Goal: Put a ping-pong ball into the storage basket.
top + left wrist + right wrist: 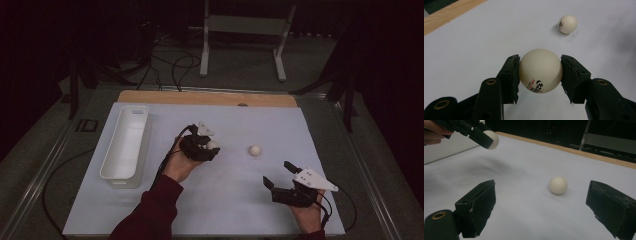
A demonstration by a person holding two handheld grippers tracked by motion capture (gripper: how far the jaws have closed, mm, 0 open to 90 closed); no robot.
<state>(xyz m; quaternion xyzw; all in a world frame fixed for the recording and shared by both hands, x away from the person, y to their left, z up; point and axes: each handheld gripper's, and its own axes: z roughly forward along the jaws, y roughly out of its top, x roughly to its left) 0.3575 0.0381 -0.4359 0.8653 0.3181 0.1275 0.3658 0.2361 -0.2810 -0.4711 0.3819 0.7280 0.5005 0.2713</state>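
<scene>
One ball (540,70) is pinched in the left gripper (207,146), lifted off the table with the white bin (125,142) off to its left, while the second ball (255,150) sits ahead of the wide-open right gripper (280,175).

Held ball (540,70) cream, black-red print; second ball (567,24) cream; tray (125,142) white; table (260,200) pale grey-white, wooden edge.

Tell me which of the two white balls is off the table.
The ball clamped in the left gripper: that held ball is lifted above the white mat. The other ball lies loose on the mat, ahead of the open right gripper.
</scene>
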